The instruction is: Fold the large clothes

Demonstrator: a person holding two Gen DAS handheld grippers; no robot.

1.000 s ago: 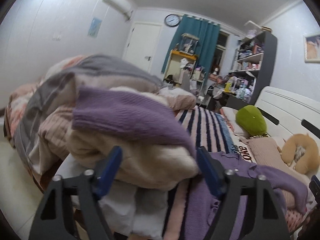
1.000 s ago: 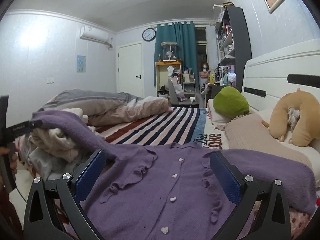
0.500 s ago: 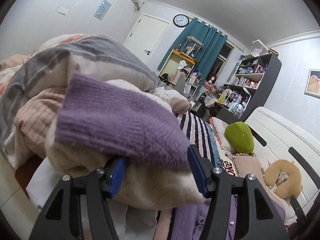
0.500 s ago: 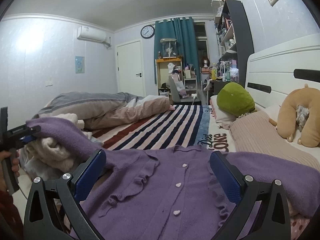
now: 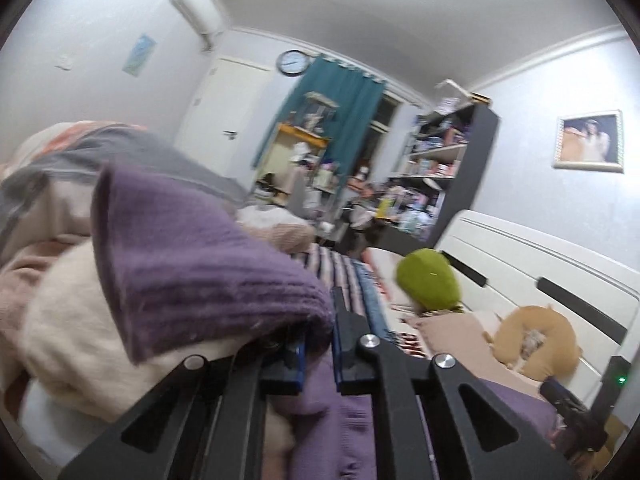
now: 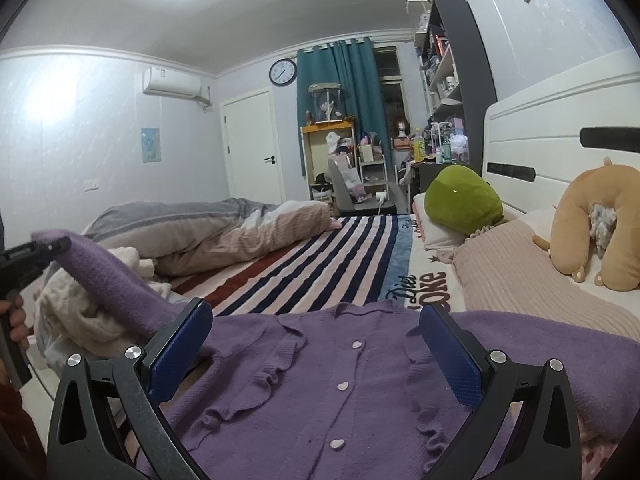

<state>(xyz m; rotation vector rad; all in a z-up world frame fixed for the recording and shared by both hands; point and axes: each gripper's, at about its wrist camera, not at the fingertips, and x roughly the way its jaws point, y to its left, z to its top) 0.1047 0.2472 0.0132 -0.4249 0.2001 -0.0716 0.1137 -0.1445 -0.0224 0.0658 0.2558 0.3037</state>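
A purple knit cardigan (image 6: 320, 380) lies face up across the lower half of the right wrist view, spread on a bed (image 6: 320, 264) with a striped cover, its heart-shaped buttons running down the middle. The right gripper (image 6: 316, 344) hovers just above it, blue fingers (image 6: 180, 344) spread wide, nothing between them. At the left edge of that view the left gripper (image 6: 48, 249) — pinched shut on the cuff of the cardigan's sleeve (image 6: 108, 280) — holds it lifted above a heap of cream and pink clothes (image 6: 80, 312). In the left wrist view the sleeve cuff bunches at centre between the closed fingers (image 5: 298, 354). A green cushion (image 6: 460, 204) and tan neck pillow (image 6: 592, 220) sit at right by the white headboard (image 6: 560, 120).
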